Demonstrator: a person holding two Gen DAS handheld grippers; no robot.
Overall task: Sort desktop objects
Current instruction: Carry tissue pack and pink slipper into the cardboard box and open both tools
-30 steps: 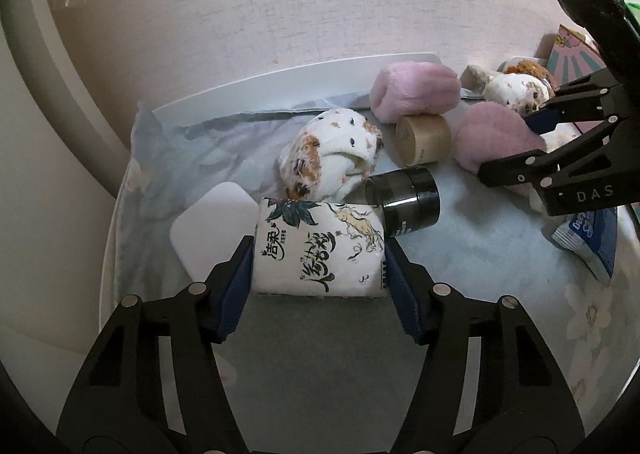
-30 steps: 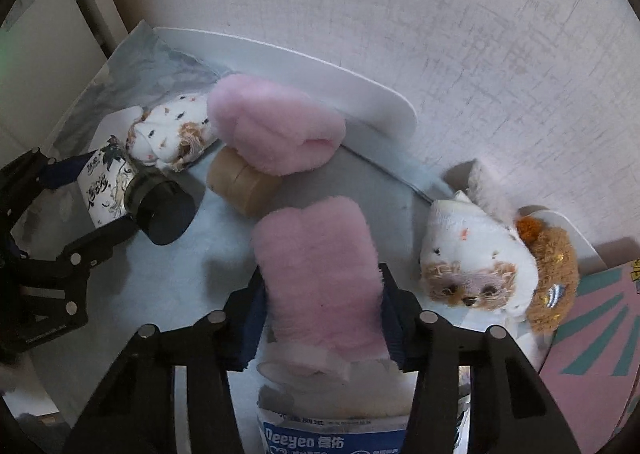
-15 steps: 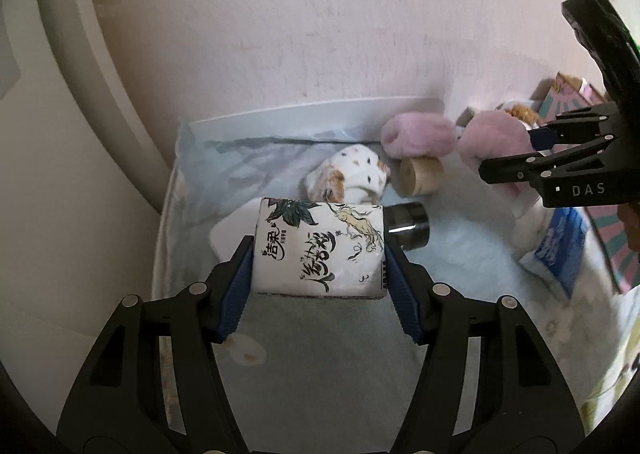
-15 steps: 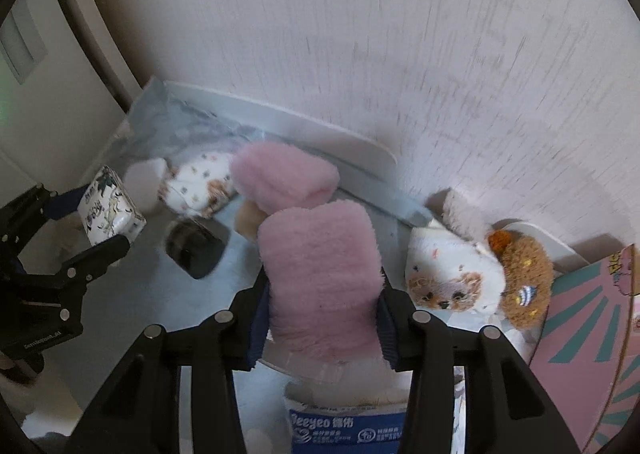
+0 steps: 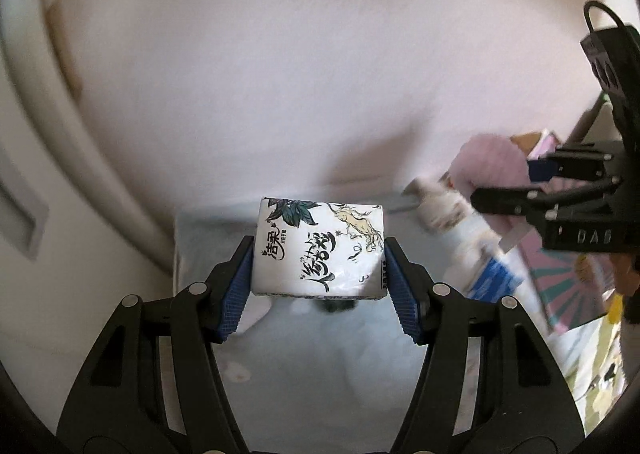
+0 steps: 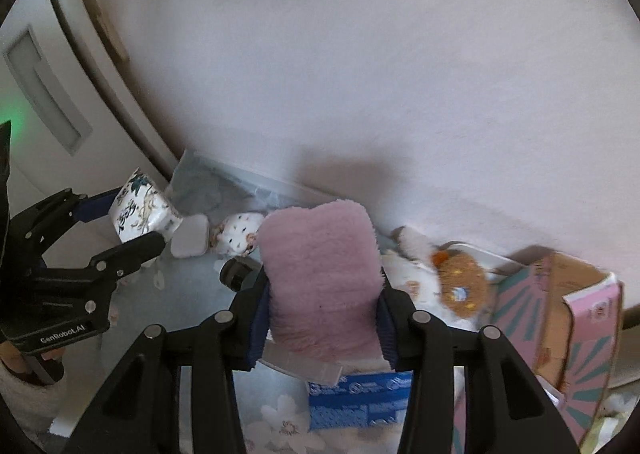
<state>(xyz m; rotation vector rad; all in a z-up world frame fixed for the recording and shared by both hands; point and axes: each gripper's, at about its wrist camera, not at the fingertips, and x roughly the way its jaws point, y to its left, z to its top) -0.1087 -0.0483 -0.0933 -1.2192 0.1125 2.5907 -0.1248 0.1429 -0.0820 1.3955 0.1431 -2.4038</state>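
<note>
My left gripper (image 5: pixel 318 278) is shut on a white tissue pack (image 5: pixel 320 248) printed with black script and leaves, held high above the desk. The same pack (image 6: pixel 138 212) and the left gripper (image 6: pixel 132 226) show at the left of the right wrist view. My right gripper (image 6: pixel 322 306) is shut on a pink fluffy slipper (image 6: pixel 320 282), also lifted clear of the desk. In the left wrist view the slipper (image 5: pixel 490 166) and the right gripper (image 5: pixel 504 184) sit at the right edge.
Below lie a spotted white plush (image 6: pixel 238 236), a white rounded box (image 6: pixel 190 240), a black jar (image 6: pixel 236 274), a brown and white plush (image 6: pixel 460 286), a blue packet (image 6: pixel 356 398) and a pink cardboard box (image 6: pixel 568 330). A wall stands close behind the desk.
Both grippers have risen well above the desk with their loads still held; the objects on the desk look smaller and farther below. The picture is blurred by the motion.
</note>
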